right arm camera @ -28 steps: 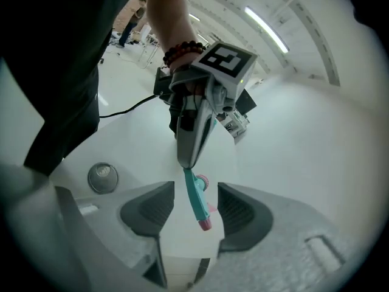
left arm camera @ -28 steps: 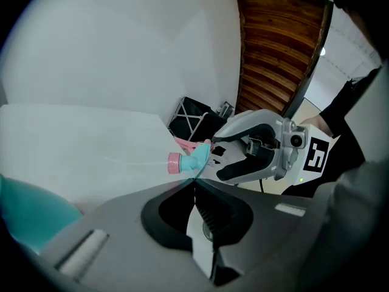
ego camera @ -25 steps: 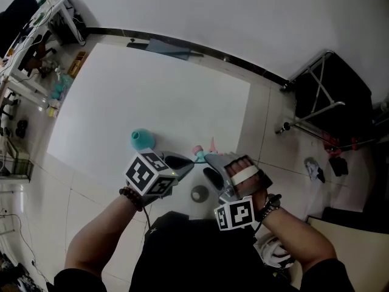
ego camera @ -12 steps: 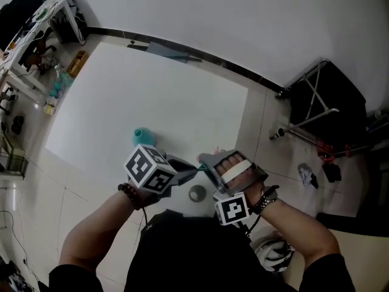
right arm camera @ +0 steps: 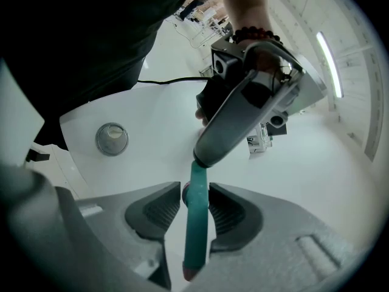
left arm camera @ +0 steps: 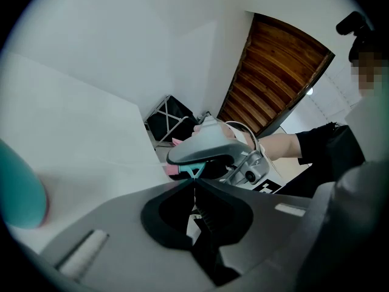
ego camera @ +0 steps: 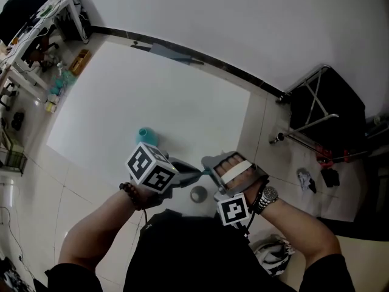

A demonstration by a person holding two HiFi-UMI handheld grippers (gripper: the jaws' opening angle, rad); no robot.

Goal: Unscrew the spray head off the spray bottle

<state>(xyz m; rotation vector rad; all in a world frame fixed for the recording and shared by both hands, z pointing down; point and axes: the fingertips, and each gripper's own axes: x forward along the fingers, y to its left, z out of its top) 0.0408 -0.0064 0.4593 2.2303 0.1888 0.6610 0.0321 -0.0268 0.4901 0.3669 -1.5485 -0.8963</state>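
Observation:
The teal spray head (right arm camera: 196, 224) is off the bottle, held in the air between my two grippers. My left gripper (left arm camera: 194, 181) is shut on its thin teal tip (left arm camera: 194, 171). My right gripper (right arm camera: 196, 202) has just been closing around the head's long teal body, and both pads now touch it. In the head view the left gripper (ego camera: 199, 174) and right gripper (ego camera: 206, 163) meet near the table's front edge. The teal bottle (ego camera: 144, 135) stands alone on the table, left of the grippers, and shows at the left edge of the left gripper view (left arm camera: 18, 190).
A small round metal disc (ego camera: 198, 194) lies on the white table (ego camera: 152, 84) just under the hands. A black folding rack (ego camera: 328, 102) stands on the tiled floor to the right. Cluttered shelves (ego camera: 36, 35) fill the far left.
Both hands stay together at the table's front edge. The left gripper has lifted slightly. The right hand has rolled, and the pink parts seen above it earlier are now hidden.

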